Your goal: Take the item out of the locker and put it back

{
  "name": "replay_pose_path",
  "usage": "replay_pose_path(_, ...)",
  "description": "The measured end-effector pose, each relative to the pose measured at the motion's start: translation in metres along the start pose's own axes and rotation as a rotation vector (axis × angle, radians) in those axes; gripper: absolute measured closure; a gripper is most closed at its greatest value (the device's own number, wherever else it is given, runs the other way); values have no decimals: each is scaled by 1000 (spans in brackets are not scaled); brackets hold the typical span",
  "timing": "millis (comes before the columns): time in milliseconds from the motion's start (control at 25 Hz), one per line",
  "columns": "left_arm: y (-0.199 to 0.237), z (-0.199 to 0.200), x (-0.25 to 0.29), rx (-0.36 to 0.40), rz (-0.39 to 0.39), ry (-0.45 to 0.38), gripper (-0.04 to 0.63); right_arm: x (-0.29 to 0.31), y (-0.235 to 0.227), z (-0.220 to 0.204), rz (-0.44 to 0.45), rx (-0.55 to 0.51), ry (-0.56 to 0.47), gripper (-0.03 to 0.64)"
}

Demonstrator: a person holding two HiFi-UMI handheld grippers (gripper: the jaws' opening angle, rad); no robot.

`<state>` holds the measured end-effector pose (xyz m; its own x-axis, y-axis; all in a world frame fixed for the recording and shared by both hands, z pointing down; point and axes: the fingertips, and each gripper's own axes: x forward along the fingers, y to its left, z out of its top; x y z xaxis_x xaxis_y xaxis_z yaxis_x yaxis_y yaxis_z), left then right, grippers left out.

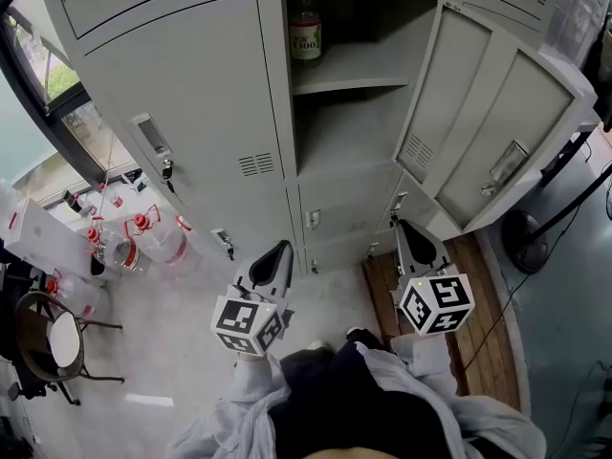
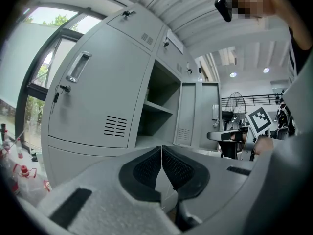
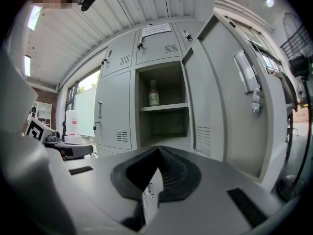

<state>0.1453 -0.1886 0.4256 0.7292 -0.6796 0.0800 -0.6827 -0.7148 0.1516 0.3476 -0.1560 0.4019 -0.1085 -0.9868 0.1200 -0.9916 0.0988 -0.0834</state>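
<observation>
A small bottle (image 1: 305, 34) with a green label stands on the upper shelf (image 1: 349, 78) of the open grey locker; the right gripper view shows the bottle (image 3: 153, 94) there too. The locker door (image 1: 478, 122) hangs open to the right. My left gripper (image 1: 278, 252) is shut and empty, held level well short of the locker, in front of the closed left door (image 2: 93, 106). My right gripper (image 1: 413, 229) is shut with nothing in it, low before the open compartment, near the door's lower edge. Both stay apart from the bottle.
Several clear plastic jugs with red caps (image 1: 143, 242) sit on the floor at left, next to a white box (image 1: 38, 237) and a round stool (image 1: 57, 344). A wooden pallet (image 1: 478, 333) and a fan base (image 1: 531, 242) lie at right.
</observation>
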Motion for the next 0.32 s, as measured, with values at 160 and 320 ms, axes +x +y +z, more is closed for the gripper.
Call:
replay_pose_path(160, 1, -2, -1, -5, 3, 7, 586, 2, 4, -2, 9, -2, 8, 618)
replay_pose_path(320, 1, -2, -1, -8, -2, 6, 586, 5, 6, -3, 14, -4, 14, 618)
